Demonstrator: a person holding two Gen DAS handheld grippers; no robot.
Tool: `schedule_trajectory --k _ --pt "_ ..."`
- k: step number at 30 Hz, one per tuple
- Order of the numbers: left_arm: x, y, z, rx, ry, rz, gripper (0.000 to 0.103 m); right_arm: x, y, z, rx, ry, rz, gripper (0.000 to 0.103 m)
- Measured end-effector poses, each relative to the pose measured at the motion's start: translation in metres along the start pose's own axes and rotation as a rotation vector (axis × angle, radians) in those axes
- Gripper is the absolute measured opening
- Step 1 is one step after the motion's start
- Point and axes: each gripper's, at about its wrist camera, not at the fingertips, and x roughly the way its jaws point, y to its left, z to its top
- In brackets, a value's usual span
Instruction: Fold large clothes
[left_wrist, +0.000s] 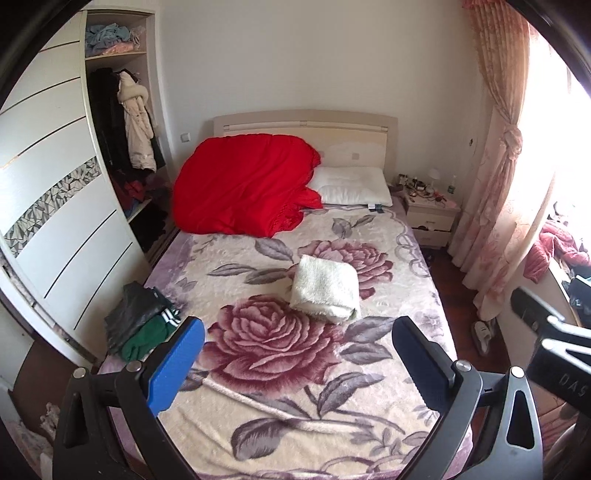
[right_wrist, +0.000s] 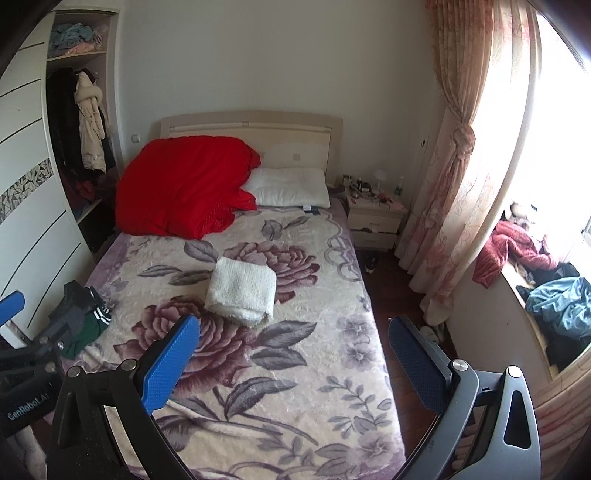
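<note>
A folded white fleecy garment (left_wrist: 325, 288) lies in the middle of the floral bed cover (left_wrist: 258, 369); it also shows in the right wrist view (right_wrist: 242, 291). A pile of dark and green clothes (left_wrist: 138, 321) sits at the bed's left edge, also in the right wrist view (right_wrist: 83, 317). My left gripper (left_wrist: 299, 365) is open and empty, held above the foot of the bed. My right gripper (right_wrist: 293, 360) is open and empty, also above the foot, to the right of the left one.
A red quilt (left_wrist: 243, 182) and white pillow (left_wrist: 352, 184) lie at the headboard. An open wardrobe (left_wrist: 122, 147) stands left. A nightstand (right_wrist: 375, 218), tied curtain (right_wrist: 450, 184) and a window ledge with heaped clothes (right_wrist: 554, 302) are right.
</note>
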Motion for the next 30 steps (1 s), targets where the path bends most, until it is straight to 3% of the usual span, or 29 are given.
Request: schedule_trajectory --k 12,30 --pt "-0.023 0.003 0.002 -0.019 -0.038 0.022 0.103 -0.033 -0.001 0.014 -0.015 -0.025 0.046 0.103" --pt "-0.037 0.012 0.002 -0.042 -0.062 0.053 0.103 -0.043 0.001 0.014 -0.027 -0.036 0.068 0.103"
